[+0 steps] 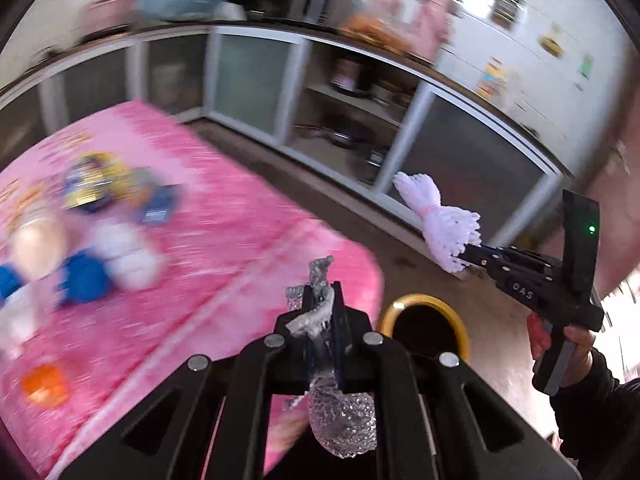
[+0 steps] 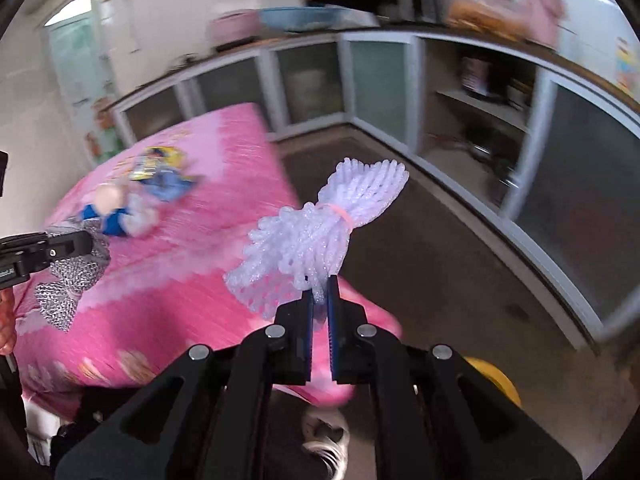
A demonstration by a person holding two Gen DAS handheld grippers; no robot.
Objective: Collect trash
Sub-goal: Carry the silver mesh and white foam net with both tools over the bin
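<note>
Grippers first: the left gripper (image 1: 320,312) is clenched on a crumpled piece of clear bubble wrap (image 1: 342,420), which hangs below its closed jaws, and the right gripper (image 2: 320,300) is clamped on the end of a white foam net bundle (image 2: 320,224) tied with a pink band. Both pieces are lifted clear of the table with the pink cloth (image 1: 240,240). Near and to the right of the table, on the floor, stands a yellow-rimmed bin (image 1: 424,320), just beyond the left gripper. By my judgement 2 pieces are picked up but not yet dropped in. Far left on the cloth, blurred items (image 1: 92,256) remain: wrappers, something blue and white, an orange object (image 1: 42,384). Much collecting seems left.
</note>
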